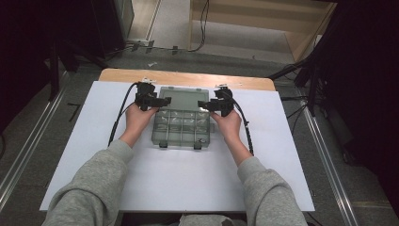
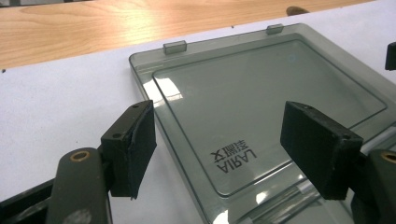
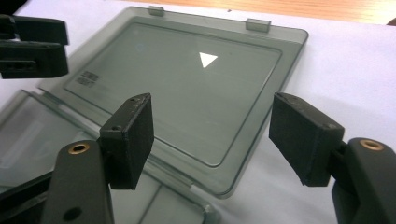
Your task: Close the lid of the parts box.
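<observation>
the compartment box lies open on the white sheet at mid-table, its lid folded flat on the far side of the tray.

left gripper: jaws set wide, nothing between the pads. it hovers at the lid's left edge, with no visible contact. the left hand sits beside the tray's left wall.

right gripper: jaws also set wide and unloaded, poised at the lid's right edge. the right hand sits beside the tray's right wall.

view differences: the high view shows the tray's grid of compartments and two front latches. the left gripper view shows printed lettering on the lid panel and the two lid tabs. the right gripper view shows a bright triangular reflection on the lid and the left gripper beyond the lid's far side.
</observation>
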The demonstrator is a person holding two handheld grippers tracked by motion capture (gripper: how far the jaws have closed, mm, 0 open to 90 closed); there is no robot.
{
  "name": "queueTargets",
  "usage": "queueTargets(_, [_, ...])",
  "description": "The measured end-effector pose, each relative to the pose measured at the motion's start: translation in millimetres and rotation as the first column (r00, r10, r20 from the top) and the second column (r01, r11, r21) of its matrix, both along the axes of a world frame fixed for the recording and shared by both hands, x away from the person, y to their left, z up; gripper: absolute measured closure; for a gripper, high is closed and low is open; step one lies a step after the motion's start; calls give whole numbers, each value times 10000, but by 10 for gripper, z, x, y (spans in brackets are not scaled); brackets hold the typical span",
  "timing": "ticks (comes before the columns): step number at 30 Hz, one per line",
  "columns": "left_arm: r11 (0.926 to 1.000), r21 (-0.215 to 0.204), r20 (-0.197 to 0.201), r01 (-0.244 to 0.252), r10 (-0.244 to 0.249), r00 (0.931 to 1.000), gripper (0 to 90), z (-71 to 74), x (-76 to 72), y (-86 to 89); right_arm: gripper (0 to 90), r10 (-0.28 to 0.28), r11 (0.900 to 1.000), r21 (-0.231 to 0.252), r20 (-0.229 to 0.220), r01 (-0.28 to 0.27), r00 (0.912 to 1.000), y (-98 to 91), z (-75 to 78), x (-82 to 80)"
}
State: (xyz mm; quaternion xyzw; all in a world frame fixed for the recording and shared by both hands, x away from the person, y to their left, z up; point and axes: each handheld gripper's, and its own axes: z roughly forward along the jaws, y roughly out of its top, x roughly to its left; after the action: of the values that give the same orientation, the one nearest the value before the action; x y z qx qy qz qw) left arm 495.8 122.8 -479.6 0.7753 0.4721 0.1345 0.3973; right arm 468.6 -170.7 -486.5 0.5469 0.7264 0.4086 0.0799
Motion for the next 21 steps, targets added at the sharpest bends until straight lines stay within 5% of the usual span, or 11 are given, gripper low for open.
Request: queueTargets(21, [9996, -83, -55, -269, 269, 9996, 271, -198, -17, -36, 289, -410, 9963, -759, -58, 404, 9991, 131, -194, 39])
